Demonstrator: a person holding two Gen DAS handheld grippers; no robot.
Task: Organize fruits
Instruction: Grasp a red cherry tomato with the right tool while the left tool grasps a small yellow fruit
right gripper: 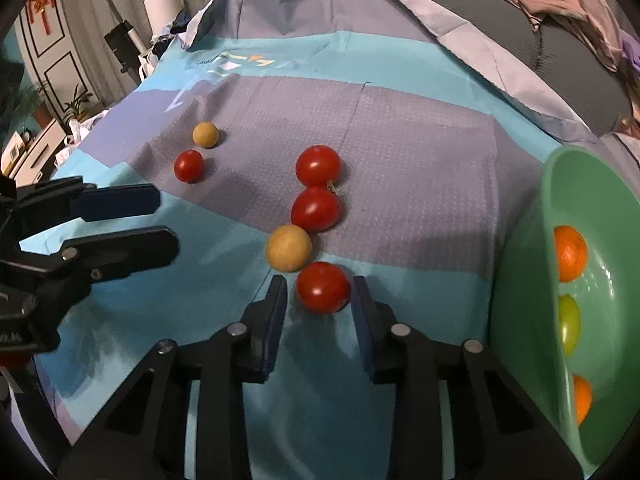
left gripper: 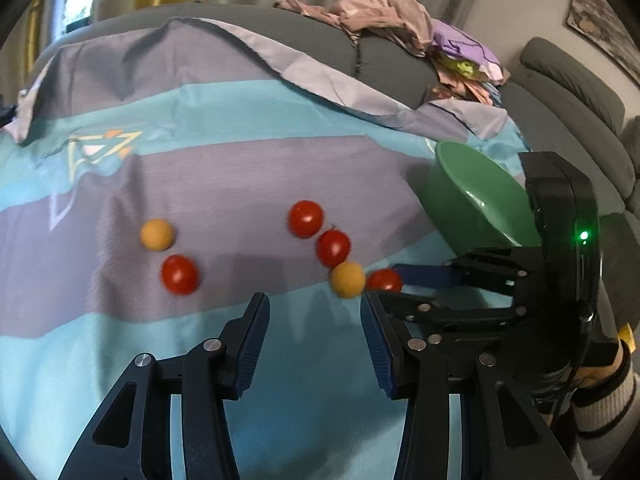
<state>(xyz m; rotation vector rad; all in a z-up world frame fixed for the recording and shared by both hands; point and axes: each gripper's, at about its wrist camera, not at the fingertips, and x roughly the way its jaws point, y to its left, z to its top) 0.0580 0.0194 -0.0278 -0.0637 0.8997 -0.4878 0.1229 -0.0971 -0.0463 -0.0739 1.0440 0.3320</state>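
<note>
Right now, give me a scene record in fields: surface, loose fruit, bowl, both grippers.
surface: striped blue and grey cloth
loose fruit: four red tomatoes, two yellow balls
nearest tomato: between the right gripper fingers, pads at its sides
yellow ball: touching that tomato
green bowl: tilted at right, holds two orange fruits and one green
left gripper: open, nothing between its fingers

We find the green bowl (right gripper: 520, 320) cut off by the right edge of the right wrist view, its three fruits only partly seen. In the left wrist view the right gripper (left gripper: 394, 286) hides half of the near tomato (left gripper: 384, 279). Far clothing (left gripper: 384, 16) is blurred.
</note>
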